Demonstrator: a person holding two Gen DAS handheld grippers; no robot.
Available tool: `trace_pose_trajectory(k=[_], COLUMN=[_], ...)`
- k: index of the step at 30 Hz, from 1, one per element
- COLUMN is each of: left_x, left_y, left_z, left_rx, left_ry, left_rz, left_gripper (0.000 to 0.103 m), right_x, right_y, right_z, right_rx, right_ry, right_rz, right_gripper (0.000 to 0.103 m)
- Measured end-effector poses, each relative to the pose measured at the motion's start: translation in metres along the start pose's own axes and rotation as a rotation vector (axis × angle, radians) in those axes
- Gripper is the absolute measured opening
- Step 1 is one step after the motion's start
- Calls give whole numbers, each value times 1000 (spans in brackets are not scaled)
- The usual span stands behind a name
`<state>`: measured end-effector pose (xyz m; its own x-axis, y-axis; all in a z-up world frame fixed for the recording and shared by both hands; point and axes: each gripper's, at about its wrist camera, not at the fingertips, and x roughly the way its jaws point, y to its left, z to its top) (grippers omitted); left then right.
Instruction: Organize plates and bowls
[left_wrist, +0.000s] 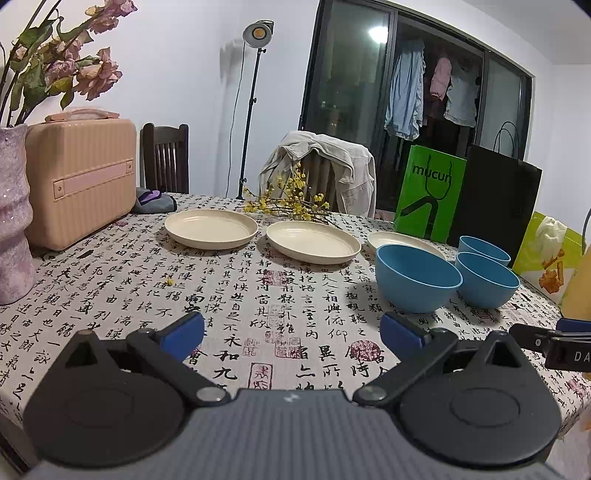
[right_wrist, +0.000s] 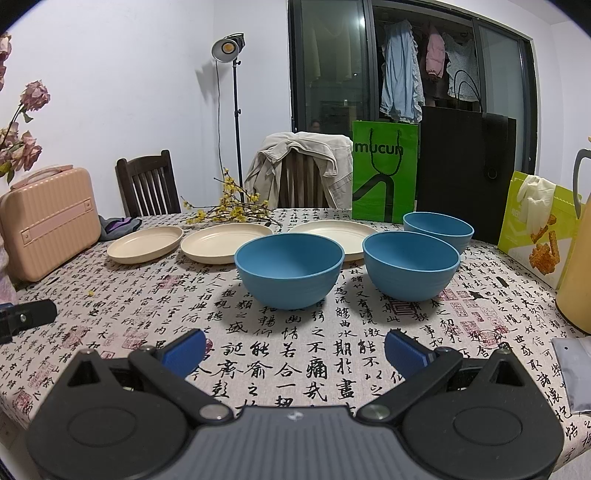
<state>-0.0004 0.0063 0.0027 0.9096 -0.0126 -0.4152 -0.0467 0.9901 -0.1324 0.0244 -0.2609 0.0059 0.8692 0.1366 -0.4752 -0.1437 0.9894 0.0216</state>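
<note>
Three cream plates lie in a row across the calligraphy tablecloth: the left plate (left_wrist: 211, 228) (right_wrist: 144, 244), the middle plate (left_wrist: 313, 242) (right_wrist: 225, 242) and the right plate (left_wrist: 397, 239) (right_wrist: 341, 232), which is partly hidden behind the bowls. Three blue bowls stand upright in front of them: the nearest bowl (left_wrist: 418, 282) (right_wrist: 289, 270), a second bowl (left_wrist: 487, 278) (right_wrist: 410, 264) and a far bowl (left_wrist: 484, 250) (right_wrist: 438, 229). My left gripper (left_wrist: 291, 334) hovers open over bare cloth, short of the plates. My right gripper (right_wrist: 294, 349) is open, just short of the nearest bowl, holding nothing.
A pink case (left_wrist: 79, 181) and a vase of dried flowers (left_wrist: 14, 218) stand at the left. Yellow flower sprigs (left_wrist: 291, 201) lie behind the plates. Green (right_wrist: 384, 171) and black (right_wrist: 465, 173) bags, a snack bag (right_wrist: 539, 229) and a yellow jug (right_wrist: 580, 266) crowd the right.
</note>
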Motion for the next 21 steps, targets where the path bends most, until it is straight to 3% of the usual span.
trace_pose_trajectory(k=[21], left_x=[-2], left_y=[0], left_z=[0], left_rx=[1], left_ry=[-10], left_rz=[2], left_gripper=[103], right_x=[0], right_y=[1], right_z=[0], right_rx=[0], right_ry=[0], right_rz=[0], right_gripper=[103])
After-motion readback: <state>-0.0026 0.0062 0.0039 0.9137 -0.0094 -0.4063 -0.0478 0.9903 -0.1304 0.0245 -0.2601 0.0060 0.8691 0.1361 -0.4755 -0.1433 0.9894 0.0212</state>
